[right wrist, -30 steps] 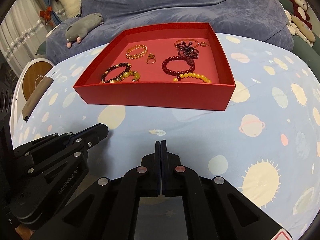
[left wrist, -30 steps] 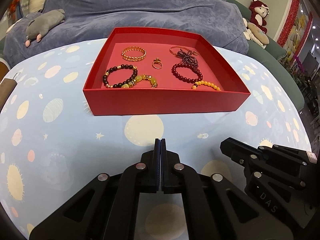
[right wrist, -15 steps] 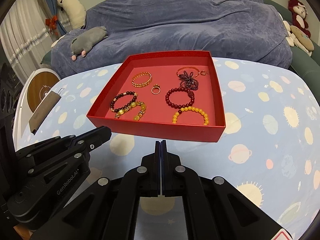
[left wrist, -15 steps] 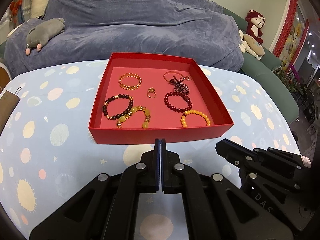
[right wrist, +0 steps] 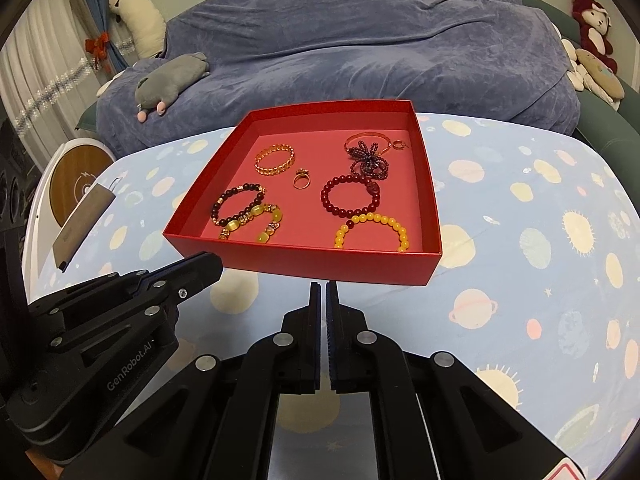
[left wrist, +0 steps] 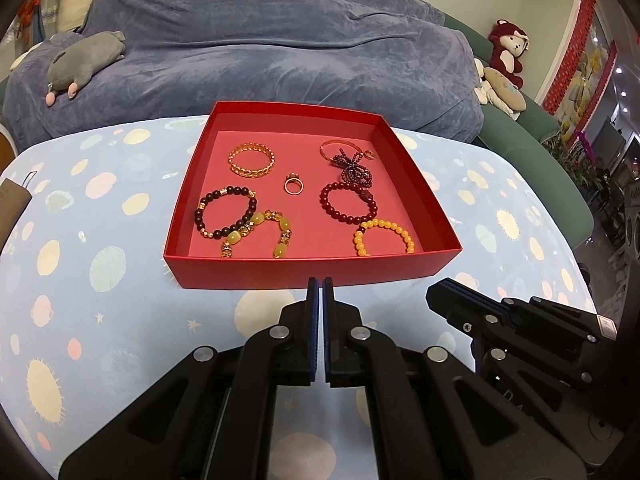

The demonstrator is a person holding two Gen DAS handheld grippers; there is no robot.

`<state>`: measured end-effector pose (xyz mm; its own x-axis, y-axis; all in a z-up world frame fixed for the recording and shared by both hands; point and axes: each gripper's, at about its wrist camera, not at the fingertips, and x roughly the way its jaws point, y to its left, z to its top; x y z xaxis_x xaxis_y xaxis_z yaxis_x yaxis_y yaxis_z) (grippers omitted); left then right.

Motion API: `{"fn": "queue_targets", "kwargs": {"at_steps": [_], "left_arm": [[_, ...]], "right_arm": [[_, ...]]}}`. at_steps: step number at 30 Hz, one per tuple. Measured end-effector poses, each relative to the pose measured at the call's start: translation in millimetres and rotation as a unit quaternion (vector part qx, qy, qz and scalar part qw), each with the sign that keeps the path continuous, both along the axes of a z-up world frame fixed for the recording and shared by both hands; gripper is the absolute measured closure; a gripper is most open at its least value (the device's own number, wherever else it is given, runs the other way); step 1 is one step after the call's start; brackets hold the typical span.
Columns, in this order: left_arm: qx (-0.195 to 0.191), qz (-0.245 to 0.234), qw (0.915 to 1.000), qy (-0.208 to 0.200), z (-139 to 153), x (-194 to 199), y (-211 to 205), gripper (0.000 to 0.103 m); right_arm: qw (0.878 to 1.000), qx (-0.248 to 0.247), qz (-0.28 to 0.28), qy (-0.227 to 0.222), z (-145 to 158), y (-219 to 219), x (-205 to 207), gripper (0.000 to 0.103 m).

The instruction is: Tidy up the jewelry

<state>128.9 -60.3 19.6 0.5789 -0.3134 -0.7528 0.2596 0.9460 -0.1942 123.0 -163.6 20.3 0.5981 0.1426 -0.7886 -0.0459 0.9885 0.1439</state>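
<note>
Setting: A red tray [left wrist: 312,270] sat on a desk [left wrist: 100,280] covered in a pale blue planet-print cloth, with a blue-grey sofa beyond the tray.
Jewelry: All pieces lay loose on the tray's floor. A gold chain bangle [left wrist: 252,159] lay toward the far left corner of the tray, a small gold ring [left wrist: 294,186] near the tray's middle, and a dark purple beaded cluster [left wrist: 354,166] over a thin bangle toward the far right.
Near wall of tray: A dark bead bracelet [left wrist: 226,212] touched a yellow stone bracelet [left wrist: 260,236] on the left; a red bead bracelet [left wrist: 349,202] and a yellow bead bracelet [left wrist: 383,236] lay on the right.
Handling: The bead bracelets looked light, floppy and smooth, best pinched across one strand. The ring looked hard, tiny and likely to slip.
Left claw [left wrist: 319,284]: Its two fingers were almost together, holding nothing, hovering just outside the tray's near wall and aimed at the tray.
Right claw [right wrist: 323,286]: It was likewise nearly closed and empty, level, in front of the tray's near wall.
</note>
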Motion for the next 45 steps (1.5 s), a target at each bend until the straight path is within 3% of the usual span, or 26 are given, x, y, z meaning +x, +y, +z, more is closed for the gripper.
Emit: {"fn": "queue_targets", "kwargs": {"at_steps": [6, 9, 24, 35, 43, 44, 45], "left_arm": [[0.003, -0.002, 1.0, 0.002, -1, -1, -1, 0.1], [0.004, -0.002, 1.0, 0.001, -1, -1, -2, 0.093], [0.008, -0.009, 0.9999, -0.01, 6, 11, -7, 0.093], [0.023, 0.002, 0.9989, -0.042, 25, 66, -16, 0.093], [0.036, 0.011, 0.9991, -0.02, 0, 118, -22, 0.093], [0.039, 0.016, 0.9991, -0.01, -6, 125, -22, 0.093], [0.043, 0.021, 0.9989, -0.003, -13, 130, -22, 0.093]], "right_arm": [[1.0, 0.002, -0.001, 0.0, 0, -1, 0, 0.096], [1.0, 0.004, -0.004, 0.002, 0, -4, 1, 0.096], [1.0, 0.003, -0.003, -0.005, 7, -6, 13, 0.096], [0.999, -0.001, -0.011, -0.032, 24, -16, 73, 0.096], [1.0, 0.0, -0.012, -0.006, 1, -21, 127, 0.096], [1.0, 0.0, -0.014, -0.001, -5, -21, 133, 0.092], [1.0, -0.002, -0.016, 0.002, -10, -22, 137, 0.08]]}}
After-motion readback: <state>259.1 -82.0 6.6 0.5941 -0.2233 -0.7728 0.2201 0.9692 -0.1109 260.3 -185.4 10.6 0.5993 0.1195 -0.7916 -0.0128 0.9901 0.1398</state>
